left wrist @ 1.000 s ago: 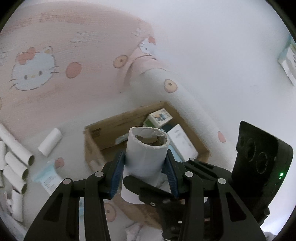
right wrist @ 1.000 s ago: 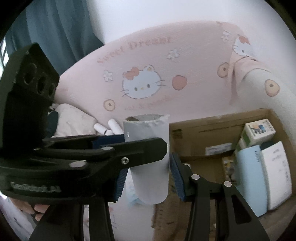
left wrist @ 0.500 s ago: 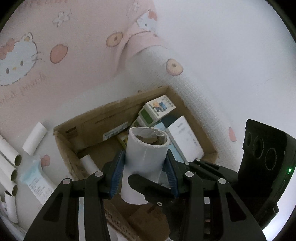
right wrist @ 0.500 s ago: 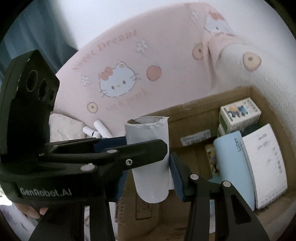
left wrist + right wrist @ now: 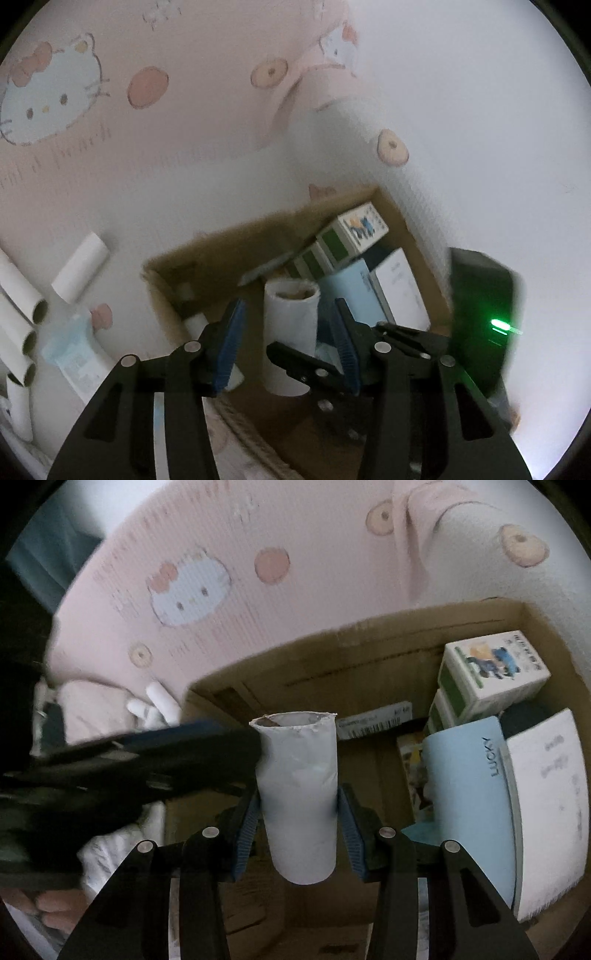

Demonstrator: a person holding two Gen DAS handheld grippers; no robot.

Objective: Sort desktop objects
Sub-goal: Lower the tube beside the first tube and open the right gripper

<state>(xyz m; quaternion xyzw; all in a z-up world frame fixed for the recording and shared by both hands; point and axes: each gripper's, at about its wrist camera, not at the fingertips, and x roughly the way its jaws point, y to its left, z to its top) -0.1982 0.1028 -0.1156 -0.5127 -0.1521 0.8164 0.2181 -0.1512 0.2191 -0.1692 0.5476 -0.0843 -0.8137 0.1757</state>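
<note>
Left wrist view: left gripper (image 5: 290,332) opening, pads clear of white tube (image 5: 291,325) between them (cardboard box (image 5: 402,221) beyond); right gripper (image 5: 297,814) pinching grey-white tube (image 5: 299,797).

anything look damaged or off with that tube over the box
The cardboard tube in the right tool has a ragged, torn top rim with paper scraps hanging from it. It hangs above the cardboard box. The left tool is opening, its pads clear of the tube.

White tube (image 5: 299,797), brown box (image 5: 332,657), pink cat-print cloth (image 5: 221,554), pale-blue pack (image 5: 469,794).
</note>
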